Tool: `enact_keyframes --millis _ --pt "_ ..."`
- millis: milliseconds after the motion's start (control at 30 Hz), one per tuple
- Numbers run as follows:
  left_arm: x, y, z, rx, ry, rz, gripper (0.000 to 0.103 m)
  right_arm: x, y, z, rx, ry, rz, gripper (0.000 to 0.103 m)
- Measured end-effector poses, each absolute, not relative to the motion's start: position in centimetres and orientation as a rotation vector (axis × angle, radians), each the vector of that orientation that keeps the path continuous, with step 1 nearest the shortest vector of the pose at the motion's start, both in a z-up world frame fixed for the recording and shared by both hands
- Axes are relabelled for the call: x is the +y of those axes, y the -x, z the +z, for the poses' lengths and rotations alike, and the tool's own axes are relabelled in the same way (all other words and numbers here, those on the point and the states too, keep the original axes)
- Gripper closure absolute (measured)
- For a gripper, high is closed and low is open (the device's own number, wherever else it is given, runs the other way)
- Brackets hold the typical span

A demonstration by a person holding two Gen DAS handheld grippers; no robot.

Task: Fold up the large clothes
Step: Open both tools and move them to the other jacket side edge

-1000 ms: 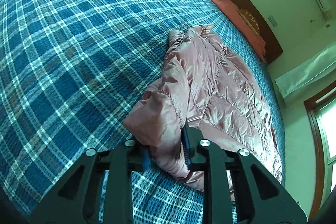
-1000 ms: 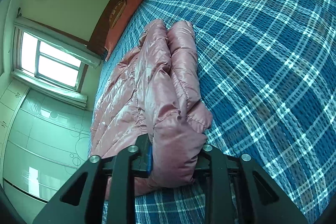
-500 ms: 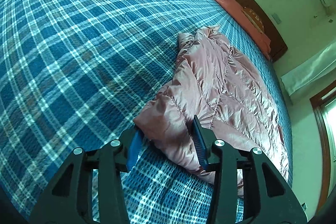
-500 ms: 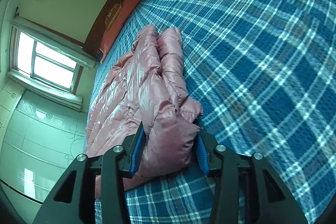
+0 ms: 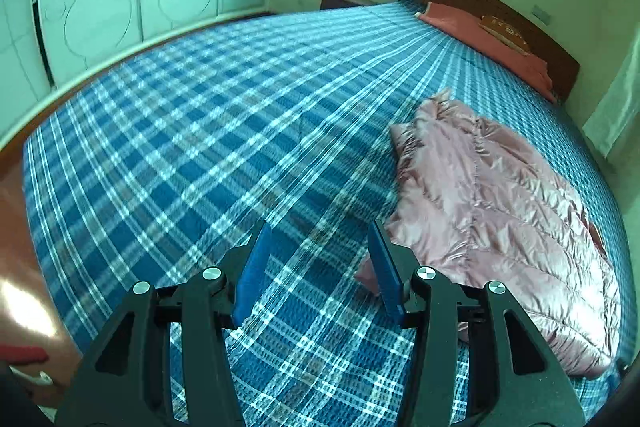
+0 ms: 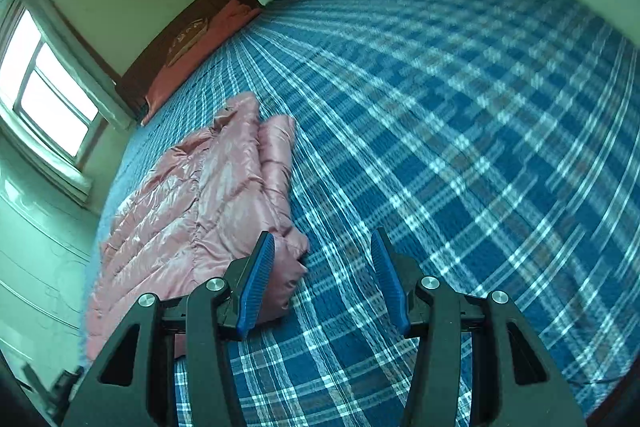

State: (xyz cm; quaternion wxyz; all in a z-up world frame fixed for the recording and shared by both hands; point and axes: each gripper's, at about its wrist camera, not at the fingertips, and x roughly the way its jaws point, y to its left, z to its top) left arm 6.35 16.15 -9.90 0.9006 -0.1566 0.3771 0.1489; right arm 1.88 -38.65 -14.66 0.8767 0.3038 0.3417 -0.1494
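Jacket: shiny pink quilted down jacket lying folded lengthwise on blue plaid bedspread.
Left gripper: jaws opening, empty, clear of the fold.
Right gripper: parted, empty.

1. A pink quilted down jacket with a glossy, shiny shell lies on the bed.
2. It is folded lengthwise into a long narrow bundle, one sleeve doubled along its edge.
3. It rests flat, lengthwise toward the headboard, its near end rumpled and free.
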Motion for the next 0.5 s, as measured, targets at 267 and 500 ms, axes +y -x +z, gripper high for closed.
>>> enact_keyframes --millis 267,500 --pt "8.5 -8.7 -7.5 0.728 0.093 0.177 0.047 -30.1 -7.8 -11.7 0.743 -0.377 -0.167 0.053" --pt "2.3 -13.4 -9.1 0.798 0.029 0.087 0.047 -22.5 -14.7 -12.0 0.808 -0.245 -0.039 0.053"
